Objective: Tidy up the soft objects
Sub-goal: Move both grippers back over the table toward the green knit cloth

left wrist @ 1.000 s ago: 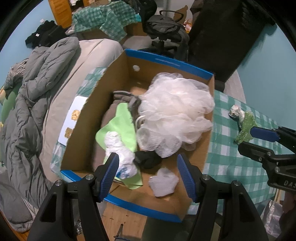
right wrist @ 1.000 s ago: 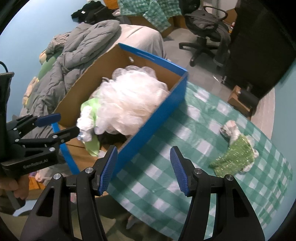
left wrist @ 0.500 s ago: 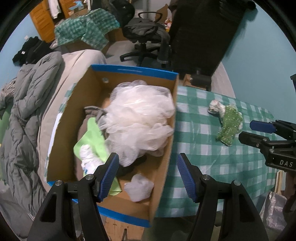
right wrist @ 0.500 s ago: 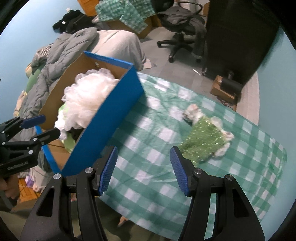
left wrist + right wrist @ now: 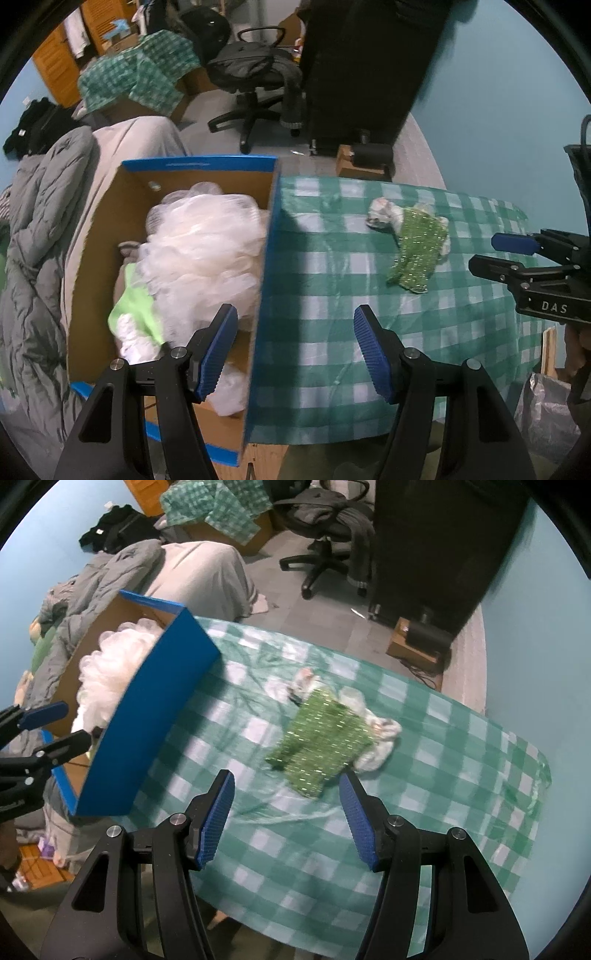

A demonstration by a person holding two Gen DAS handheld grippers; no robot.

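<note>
Over the last second both cameras have swung from the box on the left toward the open tablecloth on the right, so the work appears to be turning from what is already packed to the one soft thing left outside.

On the left, the cardboard box (image 5: 207, 280) holds the white mesh puff (image 5: 207, 240), a light green cloth (image 5: 136, 310) and some white pieces, all inside its walls. The left gripper (image 5: 295, 350) now hovers over the box's right wall, jaws wide apart and empty.

Further right, the green glittery cloth (image 5: 321, 738) with a white rag (image 5: 380, 738) bunched under its far edge lies on the checked tablecloth (image 5: 461, 775), well apart from the box. The right gripper (image 5: 286, 814) has come near it, jaws spread and holding nothing; its right fingertip (image 5: 354, 805) sits just beside the cloth's near edge. Picking it up looks like the next step.

The left view alone shows the box's contents; the right view alone shows how close the open jaws are to the cloth, while the blue wall hides most of the box's inside
</note>
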